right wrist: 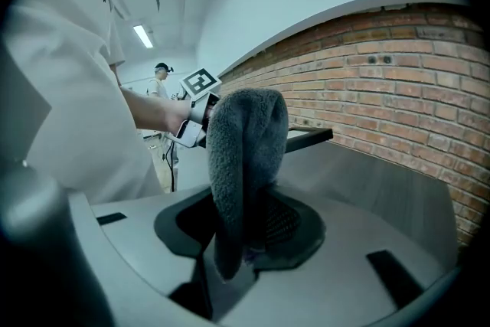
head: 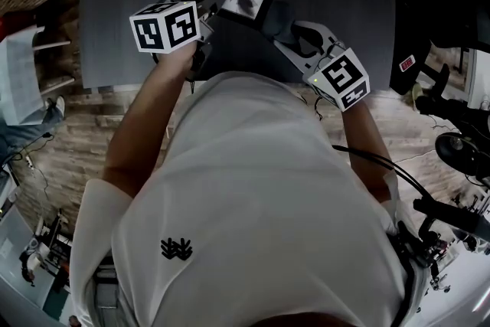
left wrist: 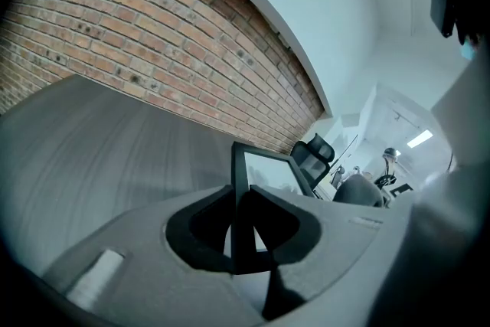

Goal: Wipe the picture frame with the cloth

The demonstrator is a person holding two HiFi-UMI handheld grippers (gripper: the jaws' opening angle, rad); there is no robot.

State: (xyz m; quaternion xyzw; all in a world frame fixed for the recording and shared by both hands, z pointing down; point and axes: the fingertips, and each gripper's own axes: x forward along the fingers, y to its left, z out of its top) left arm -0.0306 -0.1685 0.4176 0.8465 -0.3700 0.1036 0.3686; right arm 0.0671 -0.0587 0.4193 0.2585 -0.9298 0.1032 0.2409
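My left fingers (left wrist: 203, 230) pinch the frame (left wrist: 264, 168) by its near edge, tilted over the bench (left wrist: 99, 142). My right fingers (right wrist: 285, 224) squeeze the cloth (right wrist: 245, 149), its fold standing beyond their tips, just beside the frame. I'd lay that fold flat on its face, stroke away from the left fingers in 2 overlapping passes, and brace the pinch.
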